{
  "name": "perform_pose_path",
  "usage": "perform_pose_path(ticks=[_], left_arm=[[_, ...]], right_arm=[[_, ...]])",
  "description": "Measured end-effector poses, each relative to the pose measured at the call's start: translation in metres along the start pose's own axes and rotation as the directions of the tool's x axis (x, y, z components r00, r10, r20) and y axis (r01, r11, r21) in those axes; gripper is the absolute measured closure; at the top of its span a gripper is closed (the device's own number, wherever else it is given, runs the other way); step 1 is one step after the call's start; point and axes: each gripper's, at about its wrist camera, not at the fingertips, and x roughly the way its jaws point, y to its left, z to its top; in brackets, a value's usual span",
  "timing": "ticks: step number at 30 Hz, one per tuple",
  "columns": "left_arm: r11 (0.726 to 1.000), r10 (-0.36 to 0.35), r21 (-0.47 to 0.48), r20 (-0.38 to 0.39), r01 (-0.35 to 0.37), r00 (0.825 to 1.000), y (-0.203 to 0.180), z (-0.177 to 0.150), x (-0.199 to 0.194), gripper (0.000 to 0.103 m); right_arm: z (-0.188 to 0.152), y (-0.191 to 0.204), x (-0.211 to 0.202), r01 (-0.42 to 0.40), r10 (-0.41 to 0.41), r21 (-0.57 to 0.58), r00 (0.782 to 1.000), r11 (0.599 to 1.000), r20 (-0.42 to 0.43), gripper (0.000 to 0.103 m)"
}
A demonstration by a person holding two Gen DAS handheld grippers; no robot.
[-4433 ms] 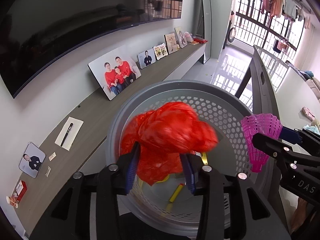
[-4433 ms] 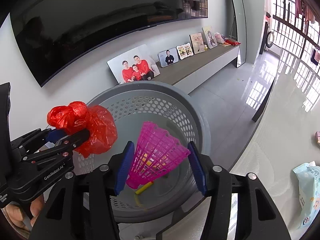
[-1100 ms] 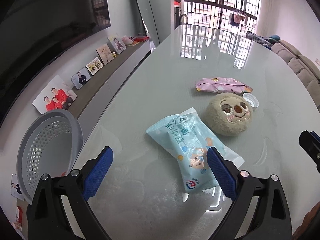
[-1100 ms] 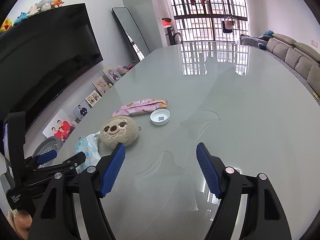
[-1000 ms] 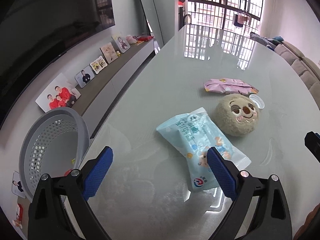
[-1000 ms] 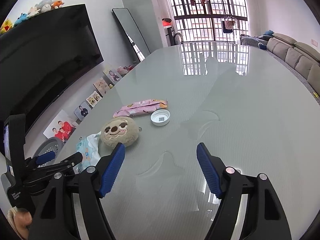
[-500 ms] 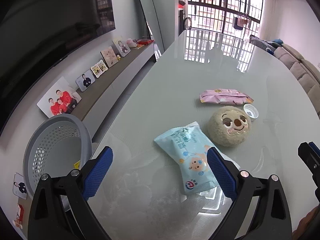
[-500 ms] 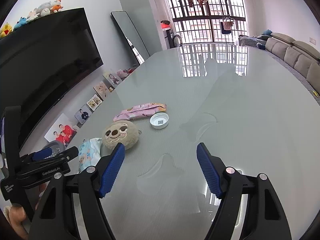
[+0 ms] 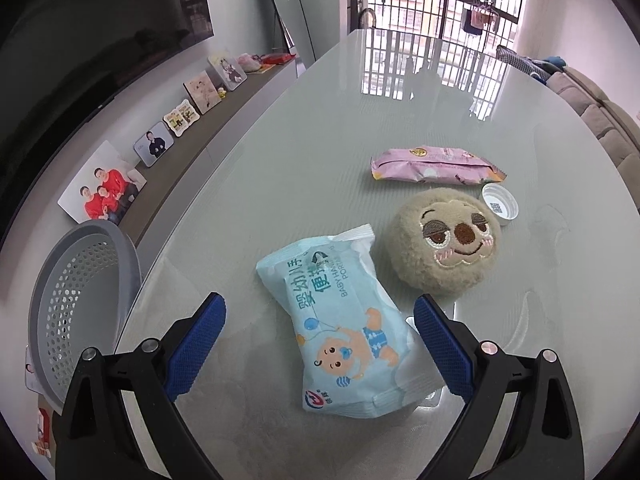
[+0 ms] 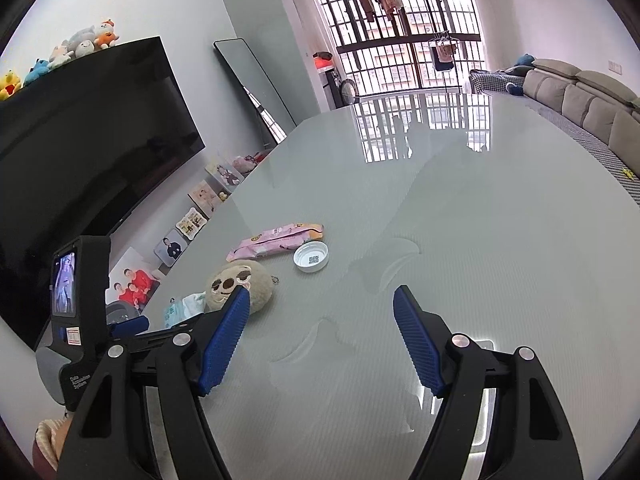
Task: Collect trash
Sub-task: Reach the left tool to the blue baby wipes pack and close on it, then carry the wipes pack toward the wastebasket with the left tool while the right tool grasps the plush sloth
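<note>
My left gripper (image 9: 318, 330) is open and empty above the glass table (image 9: 320, 128), its jaws on either side of a light blue baby wipes pack (image 9: 344, 328). Beyond the pack lie a beige sloth plush (image 9: 446, 246), a white bottle cap (image 9: 500, 209) and a pink snack wrapper (image 9: 436, 166). The grey perforated trash basket (image 9: 76, 296) stands off the table's left edge. My right gripper (image 10: 320, 340) is open and empty over bare glass, with the plush (image 10: 240, 282), cap (image 10: 311, 258) and wrapper (image 10: 276, 240) ahead to its left.
A low shelf with photo frames (image 9: 104, 192) runs along the left wall under a large TV (image 10: 80, 152). A sofa (image 10: 580, 96) stands at the far right. The left gripper's body (image 10: 80, 320) shows at the right wrist view's lower left.
4.4 s ago both grippers held trash over the basket: a red bag and a pink shuttlecock. Both are now open and empty over the table. In the last second the left gripper closed in on the wipes pack.
</note>
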Motion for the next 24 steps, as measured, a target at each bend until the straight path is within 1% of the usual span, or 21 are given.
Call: perform_pose_path(ticks=[3, 5, 7, 8, 10, 12, 19, 24], left_arm=[[1.000, 0.007, 0.001, 0.000, -0.007, 1.000, 0.003, -0.003, 0.002, 0.010], [1.000, 0.001, 0.002, 0.006, -0.001, 1.000, 0.004, -0.004, 0.001, 0.015], [1.000, -0.009, 0.006, 0.006, 0.009, 1.000, 0.005, -0.005, 0.001, 0.027], [1.000, -0.017, 0.008, 0.003, 0.017, 1.000, 0.005, -0.005, 0.002, 0.030], [1.000, -0.026, 0.007, -0.003, 0.026, 1.000, 0.008, -0.007, 0.003, 0.041], [0.999, -0.034, 0.005, -0.010, 0.034, 0.999, 0.011, -0.009, 0.004, 0.048], [0.999, -0.030, 0.014, 0.030, 0.029, 0.999, 0.021, -0.014, -0.009, 0.052], [1.000, -0.013, 0.020, 0.069, 0.012, 0.998, 0.033, -0.019, -0.026, 0.052]], right_arm=[[0.000, 0.000, -0.001, -0.003, 0.003, -0.001, 1.000, 1.000, -0.001, 0.032], [0.000, 0.001, -0.001, -0.004, 0.004, -0.002, 1.000, 1.000, -0.002, 0.032], [0.000, 0.001, 0.000, -0.003, 0.003, -0.004, 1.000, 1.000, -0.003, 0.032], [0.000, 0.000, 0.000, -0.002, 0.002, -0.005, 1.000, 1.000, -0.004, 0.032], [0.000, 0.001, 0.001, 0.000, 0.000, -0.007, 1.000, 1.000, -0.006, 0.032], [-0.001, 0.001, 0.002, 0.004, -0.005, -0.010, 1.000, 1.000, -0.009, 0.032], [-0.004, 0.004, 0.014, 0.023, -0.024, -0.021, 0.999, 0.999, -0.034, 0.032], [-0.010, 0.010, 0.028, 0.041, -0.044, -0.051, 0.997, 0.998, -0.063, 0.032]])
